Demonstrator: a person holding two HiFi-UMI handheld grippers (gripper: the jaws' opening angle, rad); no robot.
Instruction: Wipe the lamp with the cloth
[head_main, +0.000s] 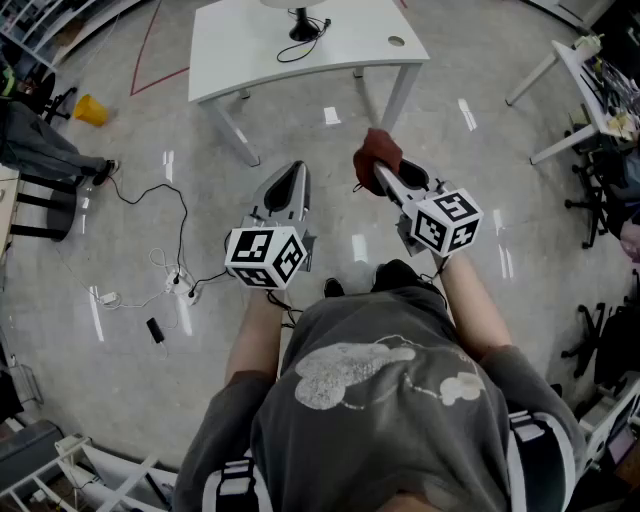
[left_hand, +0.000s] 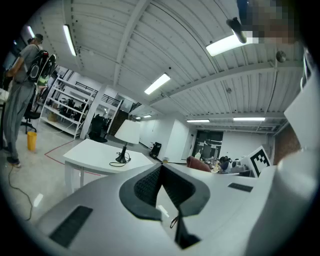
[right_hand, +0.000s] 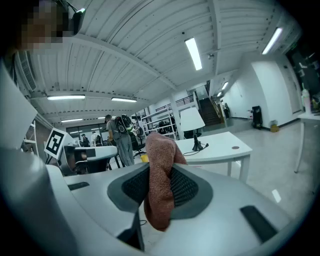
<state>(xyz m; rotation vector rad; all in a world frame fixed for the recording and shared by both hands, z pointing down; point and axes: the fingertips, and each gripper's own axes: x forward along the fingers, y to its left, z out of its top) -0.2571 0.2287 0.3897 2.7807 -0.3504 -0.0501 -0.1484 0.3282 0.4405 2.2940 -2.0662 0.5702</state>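
Note:
A reddish-brown cloth (head_main: 378, 156) (right_hand: 161, 182) is pinched in my right gripper (head_main: 385, 178) (right_hand: 161, 165), sticking up above the jaws and hanging below them. My left gripper (head_main: 292, 180) (left_hand: 161, 167) is shut with nothing between its jaws. A lamp with a white shade (left_hand: 128, 132) (right_hand: 191, 120) and black base (head_main: 303, 28) stands on a white table (head_main: 250, 50) (left_hand: 95, 155) (right_hand: 225, 148) ahead of me. Both grippers are held over the floor, well short of the table.
A cable and power strip (head_main: 180, 285) lie on the grey floor at the left. A person with a backpack (left_hand: 22, 85) (right_hand: 120, 135) stands off to the left, near a yellow object (head_main: 90, 110). Another white table (head_main: 580, 80) and chairs are at the right.

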